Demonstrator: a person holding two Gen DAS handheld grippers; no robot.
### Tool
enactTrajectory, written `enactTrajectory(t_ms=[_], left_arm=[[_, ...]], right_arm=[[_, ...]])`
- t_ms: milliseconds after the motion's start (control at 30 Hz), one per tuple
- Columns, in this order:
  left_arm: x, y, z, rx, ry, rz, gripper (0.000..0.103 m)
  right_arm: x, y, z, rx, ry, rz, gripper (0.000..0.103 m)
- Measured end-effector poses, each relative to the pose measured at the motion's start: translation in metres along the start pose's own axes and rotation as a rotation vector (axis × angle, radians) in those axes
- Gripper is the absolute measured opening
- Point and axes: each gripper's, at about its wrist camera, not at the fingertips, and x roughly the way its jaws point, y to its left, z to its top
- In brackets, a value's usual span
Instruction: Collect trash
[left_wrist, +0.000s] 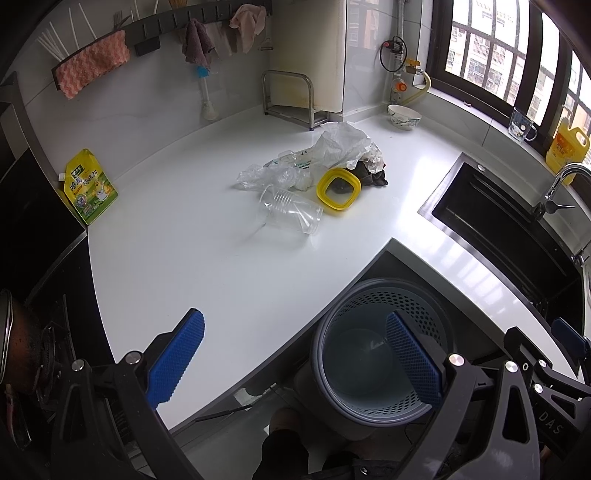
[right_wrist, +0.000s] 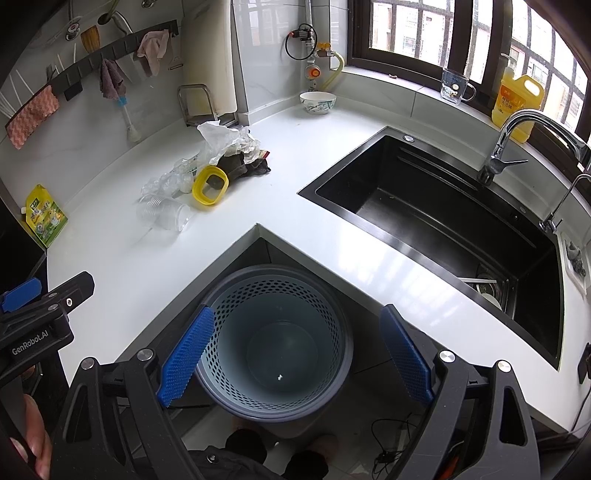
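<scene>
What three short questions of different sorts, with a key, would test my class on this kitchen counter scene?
1. True or false: the grey bin already holds the clear plastic cups.
2. Which lies nearest the cups? A the yellow lid, B the bowl, C the green pouch.
3. Fill in: both the left gripper and the right gripper are ____.

Key: 1 false, the cups lie on the counter; 2 A; 3 open.

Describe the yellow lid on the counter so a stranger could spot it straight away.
Look at the white counter left of the black sink, where a heap of crumpled plastic lies. At its near edge, beside the tipped clear cups, sits the yellow lid: a rounded-square frame, the only bright yellow there.
</scene>
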Motion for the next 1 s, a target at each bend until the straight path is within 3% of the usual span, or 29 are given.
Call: enactTrajectory(t_ms=[1000], left_arm=[[-0.0027, -0.0006, 0.0002, 0.003, -0.01, 0.003, 0.097]], right_arm=[[0.0012, 0.0001, 0.0002, 0.003, -0.001, 0.0, 0.087]])
